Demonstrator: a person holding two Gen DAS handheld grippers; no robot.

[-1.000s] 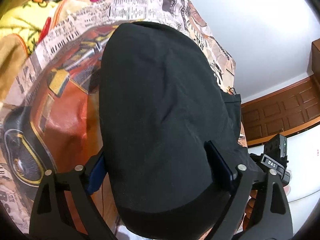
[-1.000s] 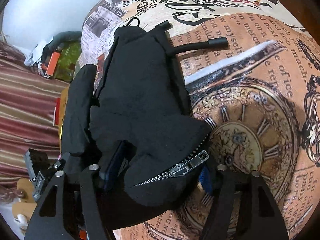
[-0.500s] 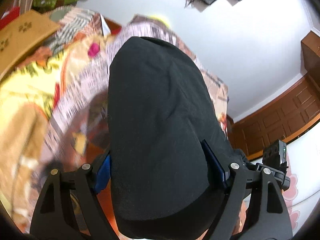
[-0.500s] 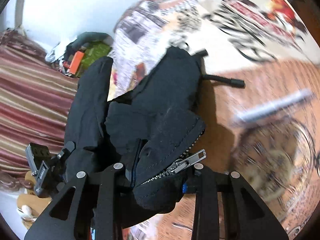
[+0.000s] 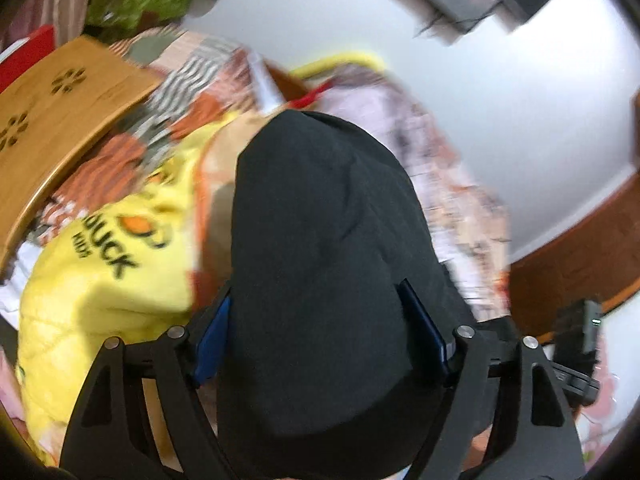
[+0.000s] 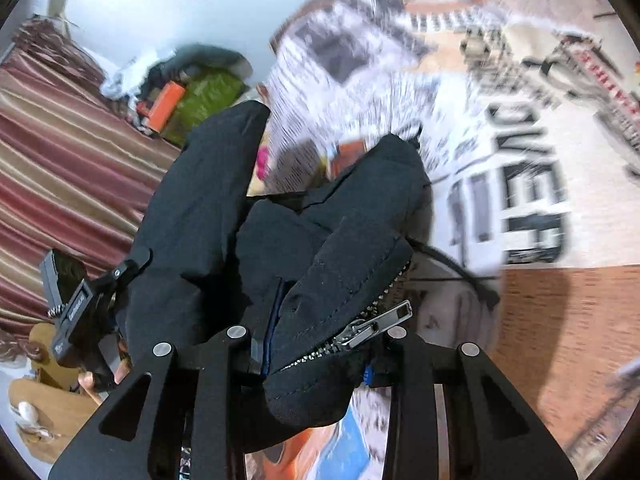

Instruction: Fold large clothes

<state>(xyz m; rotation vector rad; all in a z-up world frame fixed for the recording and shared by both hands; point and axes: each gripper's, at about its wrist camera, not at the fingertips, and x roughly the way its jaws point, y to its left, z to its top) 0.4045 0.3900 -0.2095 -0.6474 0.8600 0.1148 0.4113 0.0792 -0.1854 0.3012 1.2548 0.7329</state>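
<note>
Left gripper (image 5: pixel 320 332), jaws closing, and right gripper (image 6: pixel 316 350) both clamp a bulky black zippered fabric jacket (image 6: pixel 320 248) above a newspaper-print bedspread (image 6: pixel 520 140).

Wrist views close above shared jacket (image 5: pixel 320 264)

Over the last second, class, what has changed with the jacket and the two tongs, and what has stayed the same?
Both tongs carried the black jacket off the printed bedspread toward the wall. The right tongs pinched shut on the zipper edge; the left tongs are closing around the bundled fabric. The jacket stayed gripped by both throughout.
</note>
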